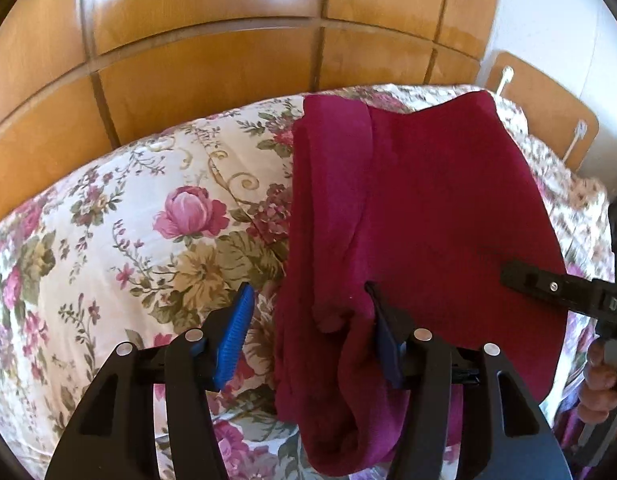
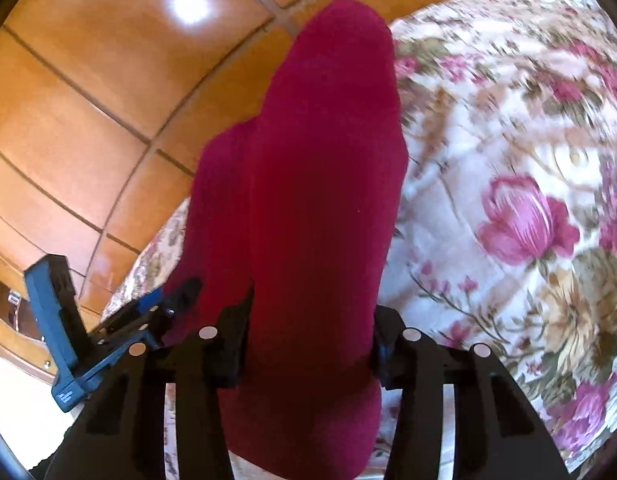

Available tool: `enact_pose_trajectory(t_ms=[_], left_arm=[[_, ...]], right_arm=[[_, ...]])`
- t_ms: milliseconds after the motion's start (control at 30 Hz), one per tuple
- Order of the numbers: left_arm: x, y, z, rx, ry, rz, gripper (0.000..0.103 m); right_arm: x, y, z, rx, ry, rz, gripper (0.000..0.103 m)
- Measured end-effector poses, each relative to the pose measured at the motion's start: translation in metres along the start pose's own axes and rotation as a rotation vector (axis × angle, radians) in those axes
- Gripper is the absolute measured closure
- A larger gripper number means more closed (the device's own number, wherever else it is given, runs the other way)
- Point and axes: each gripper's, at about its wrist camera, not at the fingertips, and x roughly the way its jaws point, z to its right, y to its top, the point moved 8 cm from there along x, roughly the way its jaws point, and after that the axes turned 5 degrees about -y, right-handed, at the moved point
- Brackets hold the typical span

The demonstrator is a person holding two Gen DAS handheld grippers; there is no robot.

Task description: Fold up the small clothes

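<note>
The magenta garment (image 1: 428, 208) lies on the floral bedspread (image 1: 148, 216) of the bed. The left tongs (image 1: 308, 292) stand released, only one pad touching the cloth's folded edge. The right tongs (image 2: 312, 320) straddle the garment (whether clenched, the blur hides).

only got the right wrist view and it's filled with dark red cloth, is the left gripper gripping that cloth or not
Observer: No. The left gripper is open. Its blue ribbed pad stands clear of the dark red knit garment, over the floral quilt.
Operator: is the cloth flat or bunched up
Observer: Mostly flat on the quilt, with a folded strip along its left side as the left wrist view shows it.
</note>
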Motion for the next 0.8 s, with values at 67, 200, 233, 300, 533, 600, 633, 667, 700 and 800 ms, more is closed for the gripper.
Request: enact_pose_trajectory(t_ms=[67, 200, 233, 300, 533, 600, 633, 667, 700, 800], left_arm=[[0.001, 0.000, 0.002, -0.016, 0.008, 0.011, 0.048], [-0.010, 0.001, 0.003, -0.044, 0.031, 0.039, 0.046], [-0.014, 0.001, 0.004, -0.041, 0.038, 0.050, 0.046], [-0.019, 0.001, 0.008, -0.024, 0.058, 0.062, 0.046], [-0.033, -0.002, 0.014, -0.035, 0.063, 0.087, 0.045], [-0.036, -0.004, 0.015, -0.034, 0.065, 0.088, 0.045], [-0.037, -0.005, 0.015, -0.033, 0.072, 0.093, 0.045], [-0.039, -0.005, 0.015, -0.032, 0.076, 0.097, 0.045], [-0.040, -0.006, 0.016, -0.031, 0.076, 0.098, 0.045], [-0.040, -0.008, 0.014, -0.037, 0.083, 0.096, 0.045]], right_arm=[[0.007, -0.001, 0.010, 0.052, 0.003, 0.005, 0.050], [-0.002, -0.003, 0.008, 0.011, -0.054, 0.036, 0.036], [-0.005, -0.002, 0.006, -0.006, -0.075, 0.044, 0.035], [-0.015, 0.000, 0.002, -0.053, -0.130, 0.077, 0.031], [-0.050, -0.009, -0.023, -0.249, -0.343, 0.198, 0.041], [-0.053, -0.012, -0.026, -0.276, -0.359, 0.206, 0.048], [-0.055, -0.016, -0.031, -0.289, -0.362, 0.211, 0.050], [-0.056, -0.019, -0.034, -0.299, -0.367, 0.213, 0.052], [-0.056, -0.021, -0.037, -0.308, -0.372, 0.215, 0.053], [-0.051, -0.030, -0.047, -0.330, -0.366, 0.208, 0.053]])
